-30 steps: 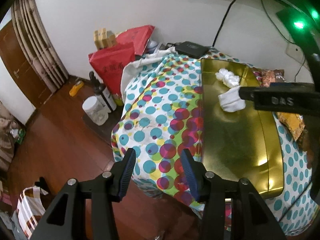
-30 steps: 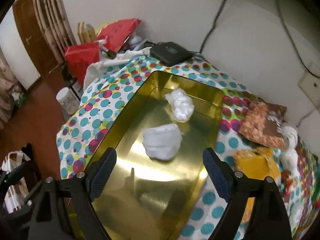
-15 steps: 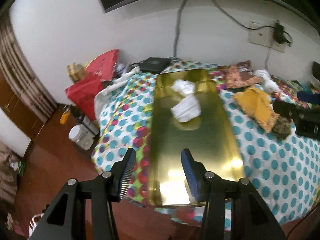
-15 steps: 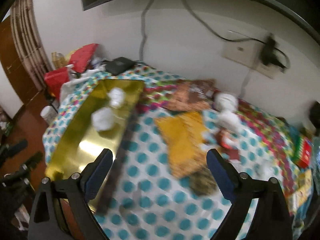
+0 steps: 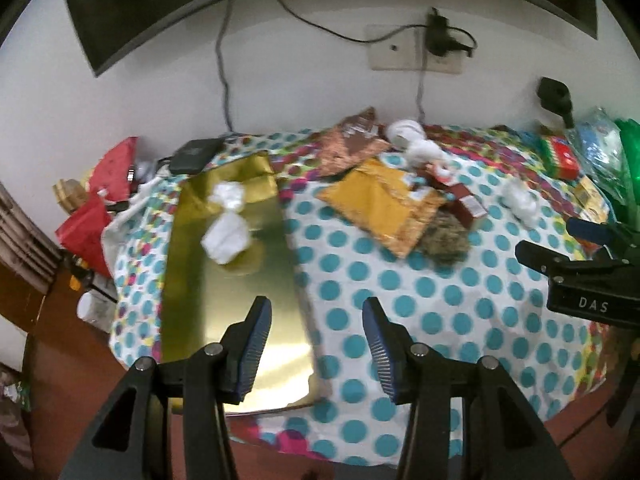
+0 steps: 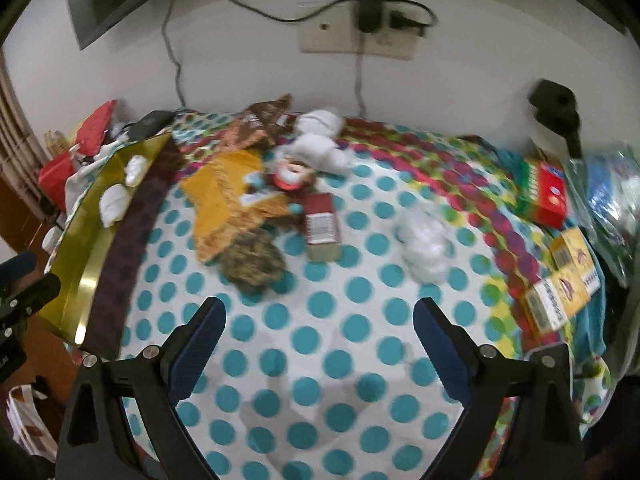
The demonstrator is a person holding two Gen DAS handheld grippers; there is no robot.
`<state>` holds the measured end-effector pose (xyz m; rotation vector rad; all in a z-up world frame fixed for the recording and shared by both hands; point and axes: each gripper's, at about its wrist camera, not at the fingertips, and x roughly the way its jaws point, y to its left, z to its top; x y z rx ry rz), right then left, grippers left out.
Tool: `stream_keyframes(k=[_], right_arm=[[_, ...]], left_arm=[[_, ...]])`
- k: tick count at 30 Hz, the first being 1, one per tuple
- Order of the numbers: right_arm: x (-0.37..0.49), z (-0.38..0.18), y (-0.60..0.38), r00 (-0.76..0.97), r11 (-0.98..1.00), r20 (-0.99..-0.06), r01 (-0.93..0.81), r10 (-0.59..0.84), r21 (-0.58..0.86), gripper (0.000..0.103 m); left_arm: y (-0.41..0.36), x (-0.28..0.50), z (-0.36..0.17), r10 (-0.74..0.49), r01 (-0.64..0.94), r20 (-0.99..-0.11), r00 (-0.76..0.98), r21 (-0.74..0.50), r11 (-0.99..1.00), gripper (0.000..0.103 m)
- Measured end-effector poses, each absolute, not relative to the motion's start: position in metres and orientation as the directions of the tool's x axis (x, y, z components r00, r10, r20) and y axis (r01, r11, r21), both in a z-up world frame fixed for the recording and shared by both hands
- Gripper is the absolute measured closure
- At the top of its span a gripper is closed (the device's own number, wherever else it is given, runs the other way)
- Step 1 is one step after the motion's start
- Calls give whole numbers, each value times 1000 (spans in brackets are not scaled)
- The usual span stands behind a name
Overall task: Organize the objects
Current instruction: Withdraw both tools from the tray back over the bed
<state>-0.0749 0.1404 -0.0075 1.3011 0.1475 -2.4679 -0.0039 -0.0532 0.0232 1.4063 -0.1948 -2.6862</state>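
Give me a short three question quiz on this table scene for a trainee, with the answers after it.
1. True or false: the gold tray holds two white wads.
2. Which lies nearest the white wad on the dotted cloth? A) the brown box B) the black device C) the gold tray
3. Fill in: nothing lies between the fingers of the left gripper or the right gripper; both are ____.

Key: 1 true; 2 A; 3 open.

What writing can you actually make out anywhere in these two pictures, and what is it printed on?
"DAS": white letters on the black body of the right gripper, at the right edge of the left wrist view.
Brown carton: a pale label, too blurred to read.
Yellow boxes: barcodes and print, too blurred to read.
Red and green box: print too blurred to read.
Nothing else is legible.
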Motion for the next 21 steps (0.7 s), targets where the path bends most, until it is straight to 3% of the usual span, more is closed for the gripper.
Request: stream_keyframes(k=[21], right_arm=[[-84, -24, 191, -526, -946, -810, 306, -258, 103, 9]], left_arm=[[14, -34, -10, -128, -59, -856, -500, 182, -982, 54]])
